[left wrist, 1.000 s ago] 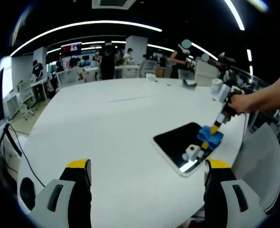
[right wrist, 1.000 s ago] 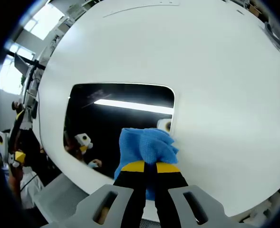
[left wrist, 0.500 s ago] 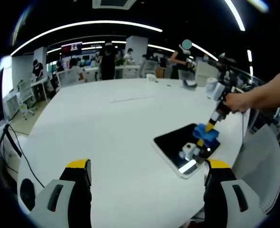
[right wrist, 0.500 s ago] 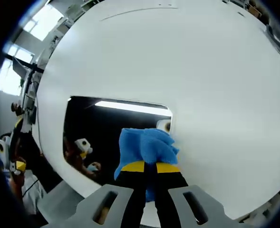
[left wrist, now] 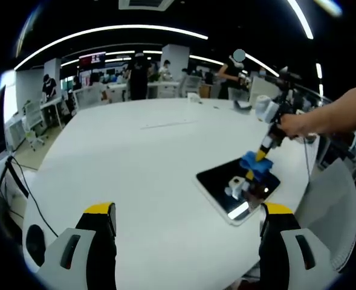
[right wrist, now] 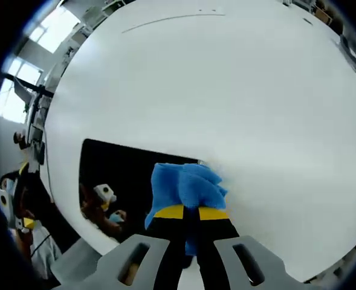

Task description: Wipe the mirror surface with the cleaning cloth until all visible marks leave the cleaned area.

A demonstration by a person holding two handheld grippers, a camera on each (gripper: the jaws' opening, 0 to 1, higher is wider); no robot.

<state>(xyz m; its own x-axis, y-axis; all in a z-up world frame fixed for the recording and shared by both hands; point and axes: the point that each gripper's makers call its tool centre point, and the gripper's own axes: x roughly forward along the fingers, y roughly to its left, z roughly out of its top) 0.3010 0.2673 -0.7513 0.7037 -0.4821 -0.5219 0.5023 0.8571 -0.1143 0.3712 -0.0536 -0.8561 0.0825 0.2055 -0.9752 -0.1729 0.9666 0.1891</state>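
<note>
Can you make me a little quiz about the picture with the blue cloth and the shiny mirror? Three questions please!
1. True or false: the right gripper is pinching the blue cloth.
2. Where does the mirror lie? A) flat on the white table B) leaning against a wall C) on a chair
3. Fill in the word: the left gripper has its jaws wide apart, so it is ____.

Key:
1. True. Its jaws are closed on the cloth.
2. A. It lies flat near the table's edge.
3. Open. Nothing sits between its jaws.
</note>
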